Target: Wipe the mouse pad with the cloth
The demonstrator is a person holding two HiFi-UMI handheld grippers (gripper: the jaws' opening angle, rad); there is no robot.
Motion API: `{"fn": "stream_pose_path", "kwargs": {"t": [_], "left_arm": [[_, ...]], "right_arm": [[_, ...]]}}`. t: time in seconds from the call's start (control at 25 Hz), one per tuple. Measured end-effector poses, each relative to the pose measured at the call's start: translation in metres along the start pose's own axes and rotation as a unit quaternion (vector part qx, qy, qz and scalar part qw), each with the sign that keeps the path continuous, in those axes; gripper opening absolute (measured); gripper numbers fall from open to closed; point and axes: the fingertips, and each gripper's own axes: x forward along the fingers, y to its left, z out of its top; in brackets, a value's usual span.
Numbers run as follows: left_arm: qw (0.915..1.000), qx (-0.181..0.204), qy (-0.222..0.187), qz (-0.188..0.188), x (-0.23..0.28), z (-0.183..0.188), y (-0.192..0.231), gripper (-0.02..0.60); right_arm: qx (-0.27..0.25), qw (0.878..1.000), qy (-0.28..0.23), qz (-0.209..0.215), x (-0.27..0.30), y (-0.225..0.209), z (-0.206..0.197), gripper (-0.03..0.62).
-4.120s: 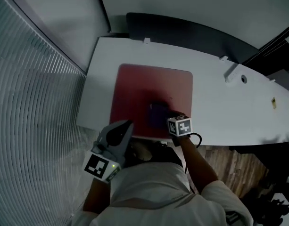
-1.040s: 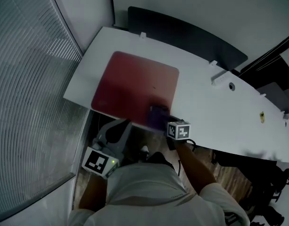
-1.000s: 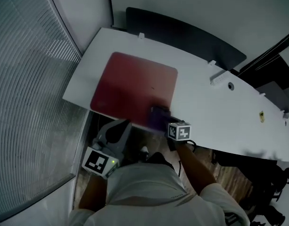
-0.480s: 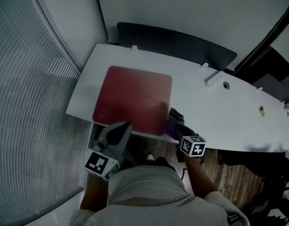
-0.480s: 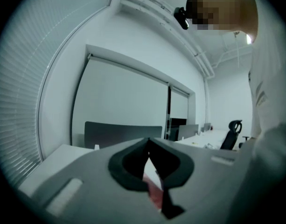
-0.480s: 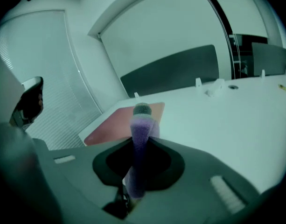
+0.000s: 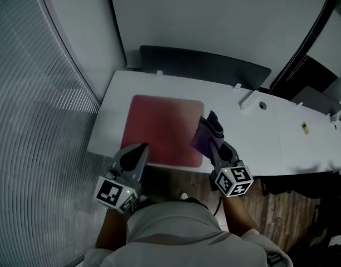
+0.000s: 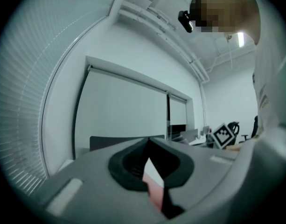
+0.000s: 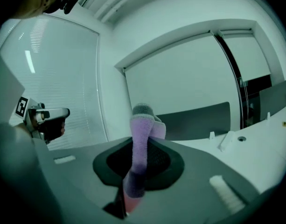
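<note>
One purple cloth (image 7: 206, 131) sits pinched in the right claw (image 7: 212, 143)

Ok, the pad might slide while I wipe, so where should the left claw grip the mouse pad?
Probably the near left corner, from the front of the desk. The mouse pad lies flat and thin, so only an edge can be pinched; its near edge runs along that front, ahead of the left claw. The right claw holds the cloth at the right side.

grey left tool (image 7: 139, 151) and right tool (image 7: 216, 145), black-white marker cubes (image 7: 113, 193); white short-sleeved shirt (image 7: 176, 232)
</note>
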Motion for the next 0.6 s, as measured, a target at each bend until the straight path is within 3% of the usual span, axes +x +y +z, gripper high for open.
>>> {"fn": "stream_pose_path", "kwargs": {"t": [0.32, 0.6], "left_arm": [[0.9999, 0.006, -0.014, -0.007, -0.025, 0.022, 0.028, 0.002], [0.9998, 0.009, -0.012, -0.015, -0.03, 0.031, 0.029, 0.002]], "right_arm": [[-0.056, 0.997, -0.043, -0.006, -0.003, 0.056, 0.046, 0.044], [-0.055, 0.997, -0.048, -0.011, -0.009, 0.068, 0.057, 0.044]]}}
